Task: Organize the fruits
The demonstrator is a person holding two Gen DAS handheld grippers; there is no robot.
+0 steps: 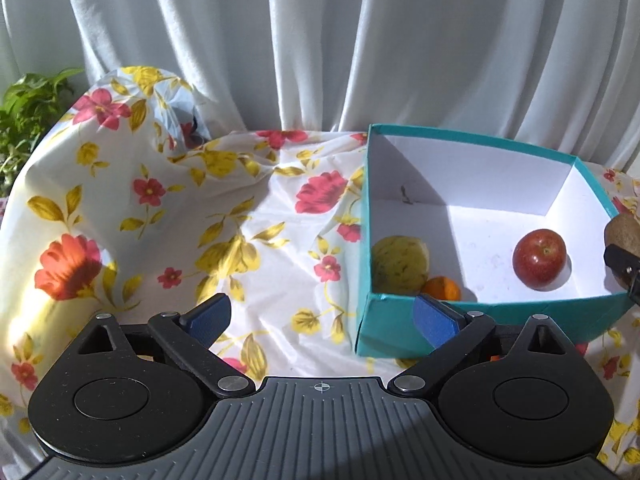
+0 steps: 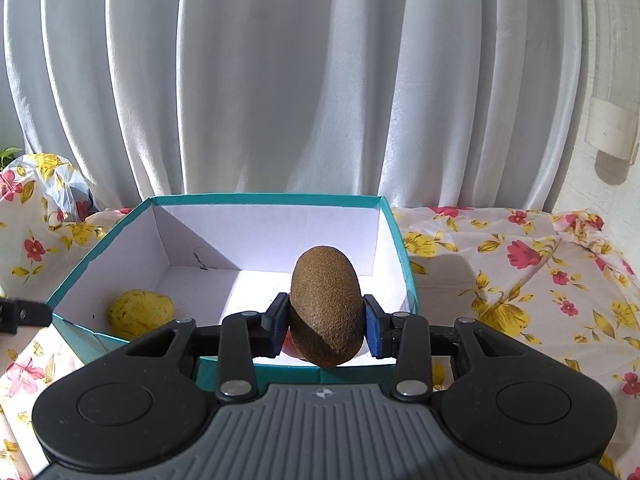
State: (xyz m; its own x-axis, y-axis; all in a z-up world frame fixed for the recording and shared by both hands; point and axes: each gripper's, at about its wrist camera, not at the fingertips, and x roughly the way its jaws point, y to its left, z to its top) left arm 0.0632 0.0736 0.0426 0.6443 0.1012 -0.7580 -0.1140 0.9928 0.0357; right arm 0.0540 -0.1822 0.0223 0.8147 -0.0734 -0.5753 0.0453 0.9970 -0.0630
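A teal box (image 1: 472, 308) with a white inside stands on the flowered cloth. It holds a yellow fruit (image 1: 400, 264), a small orange (image 1: 442, 289) and a red apple (image 1: 539, 258). My left gripper (image 1: 322, 314) hangs open and wide in front of the box's left corner, with nothing between its blue pads. My right gripper (image 2: 326, 320) is shut on a brown kiwi (image 2: 325, 304), held upright above the box's near wall (image 2: 280, 372). The kiwi (image 1: 624, 232) also shows at the right edge of the left wrist view. The yellow fruit (image 2: 140, 312) lies in the box's left corner.
A flowered cloth (image 1: 240, 240) covers the table and is bunched up over something at the back left. A white curtain (image 2: 320, 80) hangs close behind. A green plant (image 1: 28, 112) stands at the far left. A white fixture (image 2: 612, 128) is on the wall at right.
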